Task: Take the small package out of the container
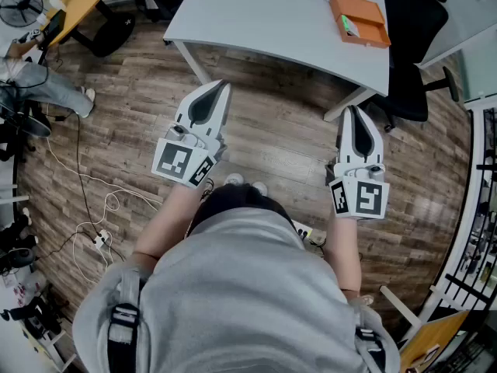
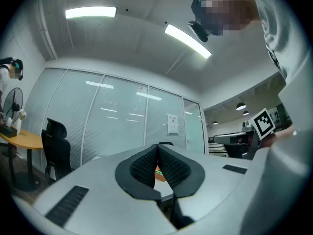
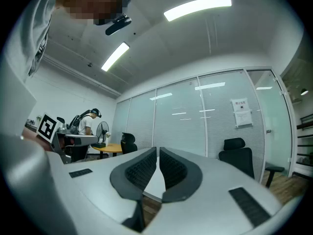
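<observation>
An orange container (image 1: 359, 19) lies on the white table (image 1: 272, 14), near its far right. A small green and white package (image 1: 349, 26) shows at the container's left side. Both grippers hang over the wooden floor, short of the table's near edge and pointing toward it. My left gripper (image 1: 217, 90) is shut with nothing in it; in the left gripper view (image 2: 157, 147) its pads meet at the tips, and a bit of the orange container (image 2: 157, 172) shows below them. My right gripper (image 1: 351, 112) is shut and empty too, pads nearly touching in the right gripper view (image 3: 158, 150).
A black office chair (image 1: 411, 45) stands at the table's right end. White cables (image 1: 85, 208) trail over the floor at left, near a fan (image 1: 19, 6), a yellow table (image 1: 78, 2) and another person's legs (image 1: 46, 88). A metal rack (image 1: 477, 208) lines the right side.
</observation>
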A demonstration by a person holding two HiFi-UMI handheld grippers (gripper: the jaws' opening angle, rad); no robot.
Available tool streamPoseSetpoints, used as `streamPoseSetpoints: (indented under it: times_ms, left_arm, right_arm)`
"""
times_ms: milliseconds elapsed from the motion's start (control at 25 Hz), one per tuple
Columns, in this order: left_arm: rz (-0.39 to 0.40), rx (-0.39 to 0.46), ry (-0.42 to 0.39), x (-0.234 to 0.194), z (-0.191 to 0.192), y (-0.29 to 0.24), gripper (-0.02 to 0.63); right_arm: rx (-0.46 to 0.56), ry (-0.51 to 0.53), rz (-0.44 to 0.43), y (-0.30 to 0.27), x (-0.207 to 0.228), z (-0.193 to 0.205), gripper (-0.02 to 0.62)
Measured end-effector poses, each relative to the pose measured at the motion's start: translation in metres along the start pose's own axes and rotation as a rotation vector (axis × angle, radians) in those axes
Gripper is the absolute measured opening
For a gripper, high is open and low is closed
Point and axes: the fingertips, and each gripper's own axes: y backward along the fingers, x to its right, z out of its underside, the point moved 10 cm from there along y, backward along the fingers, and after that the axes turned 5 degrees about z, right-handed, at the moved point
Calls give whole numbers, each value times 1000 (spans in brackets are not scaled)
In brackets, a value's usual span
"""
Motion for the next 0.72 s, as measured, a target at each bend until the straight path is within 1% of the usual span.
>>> streamPoseSetpoints:
  times_ms: [160,360,560,720]
  left_arm:
    - [-12,0,-3,0,-8,-2,20]
    - [-25,-14,5,1,-5,-7,20]
    - [-21,-31,2,0,-3,-13,20]
    - [-31,-31,6,-11,1,-19,20]
  right_arm:
    - [9,-24,10,6,-2,-4,52]
    - [1,-36,13,7,-2,-4,52]
    - [-13,-58,18,0,1,0,52]
    - [-14,-57,8,-12,0,2,52]
